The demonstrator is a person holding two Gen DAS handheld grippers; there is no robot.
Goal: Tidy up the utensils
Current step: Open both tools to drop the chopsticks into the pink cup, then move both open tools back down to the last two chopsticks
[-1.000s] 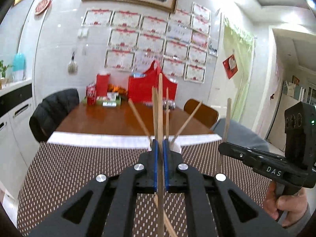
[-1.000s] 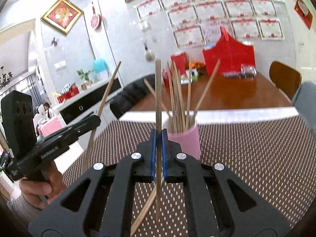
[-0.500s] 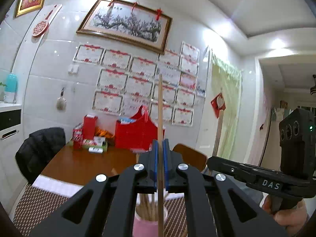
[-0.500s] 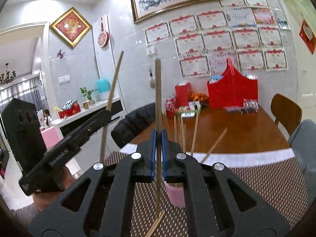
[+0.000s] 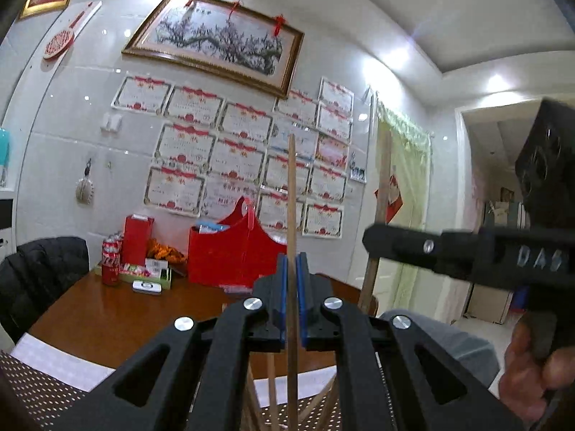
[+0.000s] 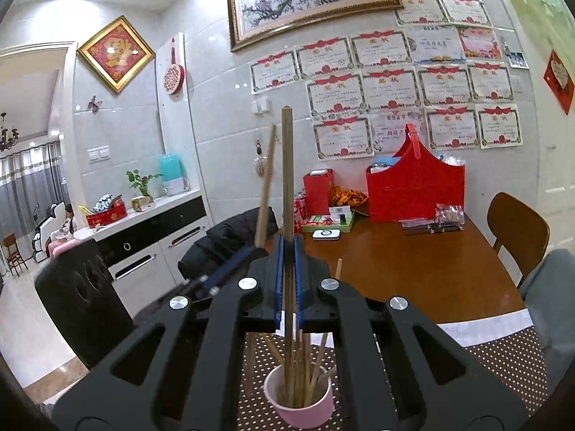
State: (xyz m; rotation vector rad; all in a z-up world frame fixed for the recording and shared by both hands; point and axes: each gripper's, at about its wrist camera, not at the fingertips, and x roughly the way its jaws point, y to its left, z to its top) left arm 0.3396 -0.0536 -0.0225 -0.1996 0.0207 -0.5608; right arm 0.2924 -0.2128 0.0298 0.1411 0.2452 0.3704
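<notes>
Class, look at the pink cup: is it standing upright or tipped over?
Upright. The pink cup stands on the dotted mat, its open mouth up, with chopsticks standing inside.

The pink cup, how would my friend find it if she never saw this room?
Start at the brown dotted mat on the near end of the table. The pink cup stands there, directly beneath the right gripper. It alone is full of wooden chopsticks.
</notes>
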